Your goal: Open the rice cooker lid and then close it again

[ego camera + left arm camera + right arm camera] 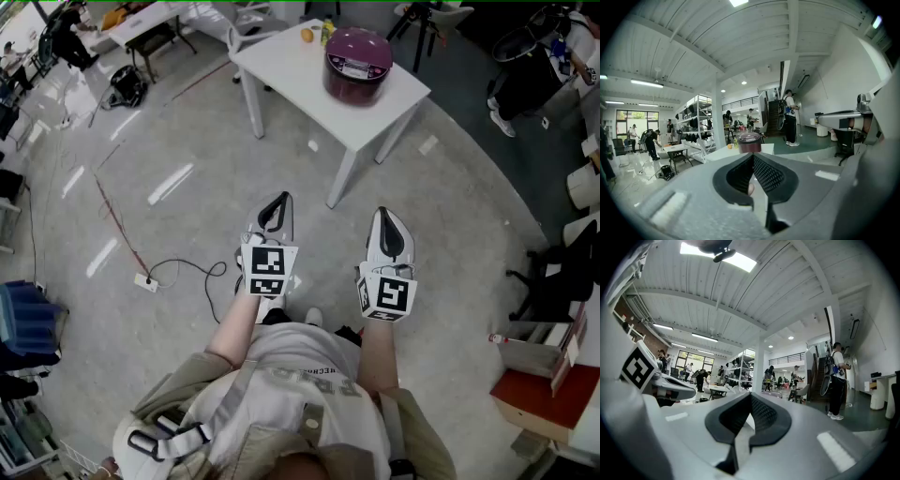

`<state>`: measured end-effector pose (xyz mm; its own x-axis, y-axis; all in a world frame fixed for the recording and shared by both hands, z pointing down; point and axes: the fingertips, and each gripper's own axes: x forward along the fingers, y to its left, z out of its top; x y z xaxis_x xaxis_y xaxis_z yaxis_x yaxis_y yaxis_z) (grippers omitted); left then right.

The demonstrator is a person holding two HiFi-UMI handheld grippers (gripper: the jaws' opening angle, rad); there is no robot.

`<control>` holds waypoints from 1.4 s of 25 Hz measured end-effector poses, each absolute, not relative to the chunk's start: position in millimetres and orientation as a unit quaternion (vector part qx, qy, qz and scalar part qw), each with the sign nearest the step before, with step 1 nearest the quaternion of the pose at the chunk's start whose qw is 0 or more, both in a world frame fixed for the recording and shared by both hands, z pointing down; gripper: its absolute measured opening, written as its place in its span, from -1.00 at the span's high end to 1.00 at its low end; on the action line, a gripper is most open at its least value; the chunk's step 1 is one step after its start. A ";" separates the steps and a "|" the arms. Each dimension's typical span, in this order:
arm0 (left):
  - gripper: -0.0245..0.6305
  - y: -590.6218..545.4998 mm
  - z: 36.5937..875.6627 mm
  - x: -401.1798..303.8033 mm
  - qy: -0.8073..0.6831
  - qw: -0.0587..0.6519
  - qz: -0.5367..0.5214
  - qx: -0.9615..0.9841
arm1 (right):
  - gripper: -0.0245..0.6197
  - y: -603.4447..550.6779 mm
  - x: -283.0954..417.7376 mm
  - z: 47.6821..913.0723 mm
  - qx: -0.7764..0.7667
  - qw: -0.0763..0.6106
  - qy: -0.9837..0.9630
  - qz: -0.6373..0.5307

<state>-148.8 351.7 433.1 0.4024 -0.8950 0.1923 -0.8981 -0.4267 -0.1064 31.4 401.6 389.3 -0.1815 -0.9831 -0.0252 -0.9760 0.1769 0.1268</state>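
Note:
A dark purple rice cooker [357, 64] with its lid down stands on a white table [291, 61] well ahead of me. In the left gripper view the rice cooker [749, 142] shows small on the table [729, 152], straight beyond the jaw tips. My left gripper [278, 201] and right gripper [389, 217] hang side by side over the floor, far short of the table. Both are shut with nothing between the jaws. The left gripper's [753, 156] tips meet; the right gripper's [751, 395] tips meet too.
An orange fruit [307, 36] and a yellow-green can [327, 31] sit at the table's far side. A power strip with its cable [146, 280] lies on the floor to my left. An office chair [559, 277] and shelving stand at the right. People stand in the background.

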 end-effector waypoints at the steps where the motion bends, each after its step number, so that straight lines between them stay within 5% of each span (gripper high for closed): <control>1: 0.90 351.3 432.8 -148.2 -0.535 0.007 0.110 0.837 | 0.92 401.2 31.9 389.3 0.639 0.031 -0.766 -0.057; 17: 0.90 354.3 434.7 -143.9 -0.538 0.004 0.117 0.835 | 0.92 404.2 33.1 393.2 0.631 0.029 -0.774 -0.049; 22: 0.88 352.8 432.2 -140.8 -0.544 0.003 0.110 0.832 | 0.91 405.4 39.3 390.1 0.612 -0.021 -0.790 -0.031; 27: 0.44 353.9 427.3 -133.6 -0.536 0.013 0.103 0.838 | 0.10 405.1 47.5 390.8 0.607 -0.033 -0.794 -0.019; 30: 0.17 353.8 423.5 -128.2 -0.534 0.015 0.099 0.840 | 0.01 404.0 55.4 391.2 0.610 -0.036 -0.792 -0.018; 35: 0.14 348.3 423.1 -119.2 -0.538 0.016 0.099 0.837 | -0.02 400.9 69.1 394.7 0.608 -0.039 -0.793 -0.012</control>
